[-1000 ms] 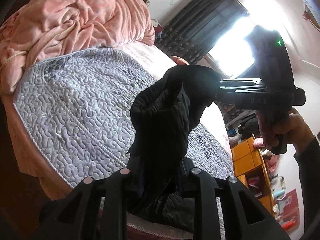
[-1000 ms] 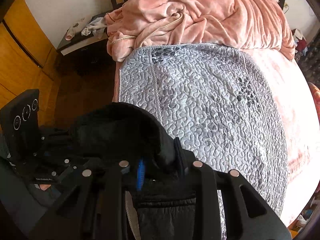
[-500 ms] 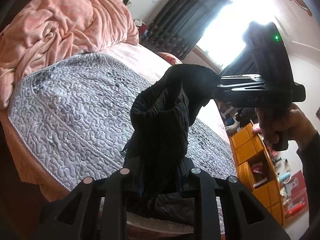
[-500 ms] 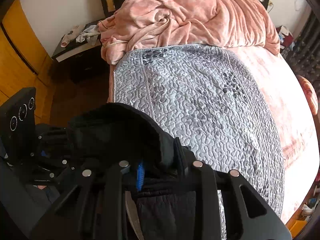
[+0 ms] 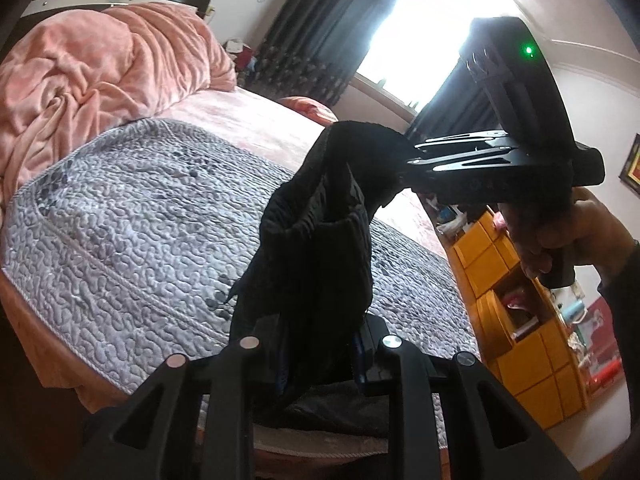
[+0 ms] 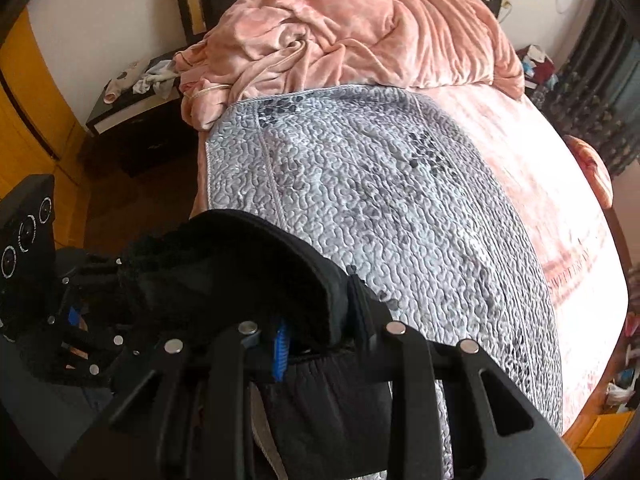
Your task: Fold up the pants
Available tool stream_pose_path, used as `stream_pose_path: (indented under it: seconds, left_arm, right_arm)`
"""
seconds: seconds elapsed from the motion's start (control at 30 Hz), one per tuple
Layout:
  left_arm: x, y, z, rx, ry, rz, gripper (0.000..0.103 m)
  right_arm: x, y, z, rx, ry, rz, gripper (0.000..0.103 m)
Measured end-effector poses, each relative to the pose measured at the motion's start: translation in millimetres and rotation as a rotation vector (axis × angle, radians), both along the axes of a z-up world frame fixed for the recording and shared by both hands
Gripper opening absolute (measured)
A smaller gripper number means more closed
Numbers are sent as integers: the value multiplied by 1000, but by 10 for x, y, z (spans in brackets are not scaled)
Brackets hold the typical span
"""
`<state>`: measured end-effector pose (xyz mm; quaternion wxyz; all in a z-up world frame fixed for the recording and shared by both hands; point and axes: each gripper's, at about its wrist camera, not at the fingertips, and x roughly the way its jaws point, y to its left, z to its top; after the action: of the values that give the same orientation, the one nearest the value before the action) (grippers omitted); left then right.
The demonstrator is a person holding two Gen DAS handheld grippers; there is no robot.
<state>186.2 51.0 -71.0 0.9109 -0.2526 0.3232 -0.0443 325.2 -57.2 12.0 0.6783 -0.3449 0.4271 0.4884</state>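
Both tongs point(image 5: 320, 352) point(image 6: 316, 332) gripping black pants point(image 5: 320, 232), lifted over quilted bed point(image 5: 120, 220)

Pants point(image 5: 316, 240) between both tools, above quilt point(image 6: 380, 216); blanket point(image 6: 352, 32) behind.

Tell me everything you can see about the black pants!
The black pants look like soft, quilted dark fabric, bunched into a hanging bundle, not laid flat. They are lifted above the grey quilted bedspread, with a lower part draping down onto the bed's near edge. The left gripper has its jaws shut on the lower bunch, and the right gripper pinches the top. In the right wrist view, the pants arch between the two grippers.
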Motion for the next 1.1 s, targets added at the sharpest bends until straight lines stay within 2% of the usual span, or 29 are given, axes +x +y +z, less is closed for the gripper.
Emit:
stream_pose_path:
  seconds: [0.47,1.1]
  left_arm:
    - [86,-569,71,65,-5,-105,24]
    - [244,-1242,-50,106,18,-228,24]
  right_arm:
    - [56,-631,-31,45,-26,-38,25]
    - [133,-1459,-190,70,-36,-119,25]
